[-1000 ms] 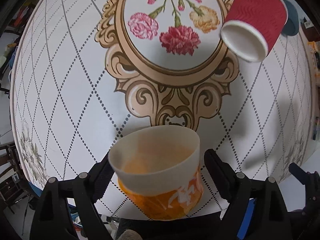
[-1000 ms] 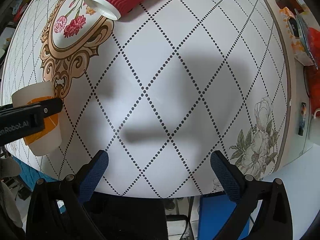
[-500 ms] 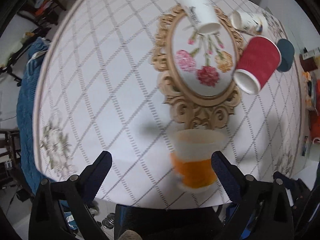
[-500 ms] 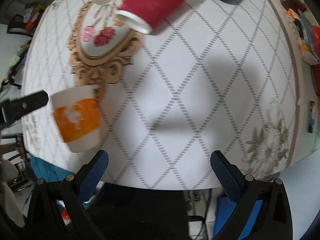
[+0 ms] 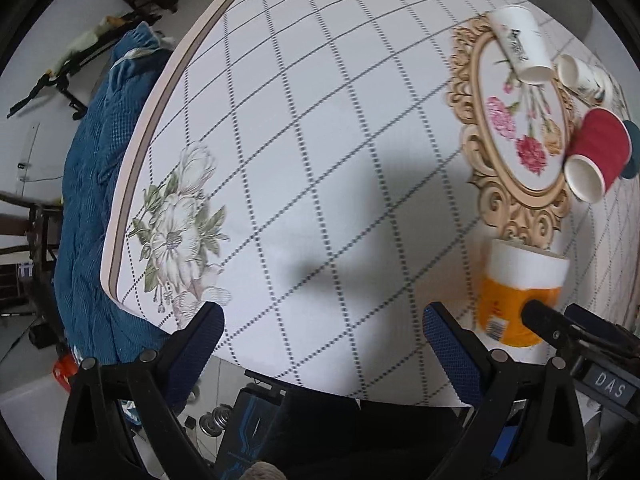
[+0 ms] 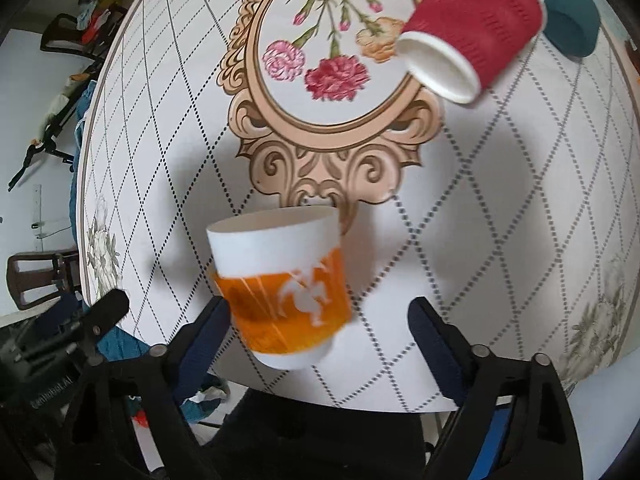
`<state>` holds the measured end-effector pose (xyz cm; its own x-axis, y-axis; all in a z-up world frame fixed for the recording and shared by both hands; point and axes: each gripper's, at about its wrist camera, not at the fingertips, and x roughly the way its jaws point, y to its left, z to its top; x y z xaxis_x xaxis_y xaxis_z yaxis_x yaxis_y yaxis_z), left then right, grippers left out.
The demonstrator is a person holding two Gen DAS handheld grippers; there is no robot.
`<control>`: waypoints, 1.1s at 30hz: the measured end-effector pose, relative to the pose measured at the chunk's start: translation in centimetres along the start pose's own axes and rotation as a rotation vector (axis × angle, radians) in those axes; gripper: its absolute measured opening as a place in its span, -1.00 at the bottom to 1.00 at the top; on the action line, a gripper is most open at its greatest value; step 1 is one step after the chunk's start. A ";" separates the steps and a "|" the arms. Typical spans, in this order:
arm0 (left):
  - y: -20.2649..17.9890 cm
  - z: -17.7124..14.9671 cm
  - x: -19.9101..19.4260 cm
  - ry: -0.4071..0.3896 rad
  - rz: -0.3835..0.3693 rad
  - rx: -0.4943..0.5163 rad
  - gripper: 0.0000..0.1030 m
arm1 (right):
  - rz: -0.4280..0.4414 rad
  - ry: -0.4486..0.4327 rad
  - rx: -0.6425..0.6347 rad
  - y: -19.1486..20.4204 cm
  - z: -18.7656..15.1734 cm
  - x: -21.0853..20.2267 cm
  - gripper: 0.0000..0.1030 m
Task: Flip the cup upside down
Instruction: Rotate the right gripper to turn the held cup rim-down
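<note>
An orange and white paper cup (image 6: 282,286) stands upright near the table's front edge, mouth up. My right gripper (image 6: 318,330) is open, and the cup's lower part sits between its fingers, close to the left one; contact is unclear. The cup also shows in the left wrist view (image 5: 518,292), far right. My left gripper (image 5: 322,338) is open and empty, well to the left of the cup over bare tablecloth.
A red ribbed cup (image 6: 470,30) lies on its side beyond the orange cup. A white cup (image 5: 520,50) lies on the floral medallion, with another white cup (image 5: 580,74) behind. A teal object (image 6: 572,18) sits far right. A blue cloth (image 5: 96,200) hangs off the left edge.
My left gripper has let go of the orange cup and swung away to the left. My right gripper has moved left and now has the cup between its open fingers.
</note>
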<state>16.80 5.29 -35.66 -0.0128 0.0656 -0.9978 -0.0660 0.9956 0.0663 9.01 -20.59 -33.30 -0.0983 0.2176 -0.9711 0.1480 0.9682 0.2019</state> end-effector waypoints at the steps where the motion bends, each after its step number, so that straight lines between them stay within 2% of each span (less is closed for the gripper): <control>1: 0.3 0.0 0.1 0.002 -0.005 -0.005 0.97 | -0.003 0.004 -0.002 0.3 0.0 0.3 0.66; 13: 2.2 0.7 0.8 -0.003 -0.035 -0.017 0.97 | -0.045 0.020 -0.031 1.4 0.0 -0.5 0.60; 16: 2.3 0.7 0.9 -0.014 -0.036 -0.010 0.97 | -0.112 0.012 -0.117 1.9 -0.1 -1.8 0.61; 18: 2.4 0.6 1.1 -0.016 -0.039 -0.005 0.97 | -0.180 -0.004 -0.228 2.7 -0.2 -3.2 0.61; 22: 2.3 0.7 1.9 -0.016 -0.038 0.010 0.97 | -0.353 -0.061 -0.548 5.7 -1.0 -5.5 0.67; 26: 1.9 0.8 3.1 0.000 -0.042 0.032 0.97 | -0.594 -0.098 -1.011 9.5 -3.9 -5.6 0.69; 30: 1.3 0.8 4.3 0.019 -0.048 0.057 0.97 | -0.877 -0.114 -1.576 11.3 -8.9 -2.7 0.69; 31: 1.1 0.8 4.6 0.024 -0.046 0.063 0.97 | -0.963 -0.113 -1.758 11.0 -10.4 -1.4 0.69; 33: 0.8 0.7 5.2 0.031 -0.043 0.076 0.98 | -1.079 -0.088 -2.013 10.0 -12.3 0.4 0.69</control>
<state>17.35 6.51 -40.76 -0.0426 0.0214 -0.9989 0.0090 0.9997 0.0211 -1.66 -9.32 -30.13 0.5997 -0.2433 -0.7623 -0.7622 -0.4637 -0.4516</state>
